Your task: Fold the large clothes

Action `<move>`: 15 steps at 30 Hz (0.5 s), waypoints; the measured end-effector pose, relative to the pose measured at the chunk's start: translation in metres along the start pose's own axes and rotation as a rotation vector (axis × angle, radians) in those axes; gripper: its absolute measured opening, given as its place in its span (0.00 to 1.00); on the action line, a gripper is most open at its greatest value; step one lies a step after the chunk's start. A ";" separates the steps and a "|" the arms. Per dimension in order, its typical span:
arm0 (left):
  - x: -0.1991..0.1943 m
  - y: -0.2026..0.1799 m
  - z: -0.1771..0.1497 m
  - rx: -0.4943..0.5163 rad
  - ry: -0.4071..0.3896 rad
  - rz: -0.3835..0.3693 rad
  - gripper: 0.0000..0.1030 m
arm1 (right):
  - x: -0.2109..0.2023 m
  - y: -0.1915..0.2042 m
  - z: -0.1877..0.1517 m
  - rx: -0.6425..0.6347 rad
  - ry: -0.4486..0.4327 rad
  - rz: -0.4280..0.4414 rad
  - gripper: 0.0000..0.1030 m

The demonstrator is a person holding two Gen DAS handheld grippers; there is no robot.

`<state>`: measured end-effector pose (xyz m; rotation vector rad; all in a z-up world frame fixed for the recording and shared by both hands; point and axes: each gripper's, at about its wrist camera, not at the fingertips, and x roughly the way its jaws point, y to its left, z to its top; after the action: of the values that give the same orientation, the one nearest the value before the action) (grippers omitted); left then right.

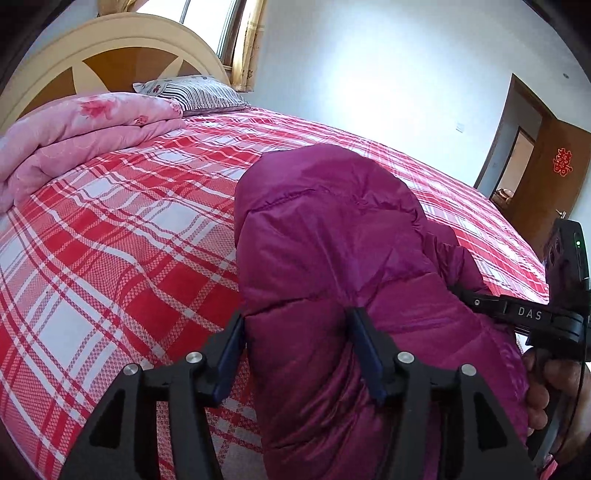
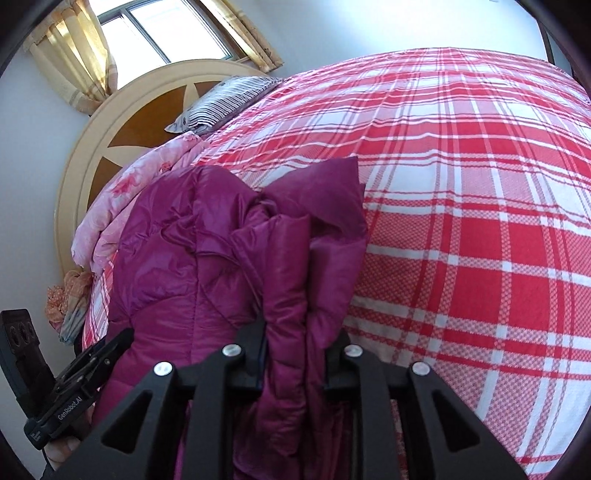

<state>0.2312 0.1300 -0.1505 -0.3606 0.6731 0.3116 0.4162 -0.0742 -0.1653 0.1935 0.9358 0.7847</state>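
Note:
A magenta quilted down jacket (image 1: 325,229) lies bunched on the red plaid bed sheet (image 1: 122,236). My left gripper (image 1: 295,339) is shut on a thick fold of the jacket near its left edge. My right gripper (image 2: 301,354) is shut on several gathered layers of the same jacket (image 2: 207,251), with a loose flap (image 2: 325,192) standing up beyond its fingers. The right gripper also shows at the right edge of the left wrist view (image 1: 524,314), close to the jacket. The left gripper shows at the lower left of the right wrist view (image 2: 74,380).
A folded pink floral quilt (image 1: 74,136) and a striped pillow (image 1: 199,92) lie by the curved wooden headboard (image 1: 110,55). A window with curtains (image 2: 155,29) is behind it. An open brown door (image 1: 546,162) is at the far right. The plaid sheet (image 2: 480,221) spreads wide to the right.

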 end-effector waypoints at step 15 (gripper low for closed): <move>0.002 -0.001 -0.003 0.007 -0.003 0.046 0.68 | 0.010 0.003 0.003 -0.009 0.076 -0.080 0.37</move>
<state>0.2315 0.1280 -0.1543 -0.3387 0.6805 0.3538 0.4208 -0.0648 -0.1686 0.1184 1.0055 0.7268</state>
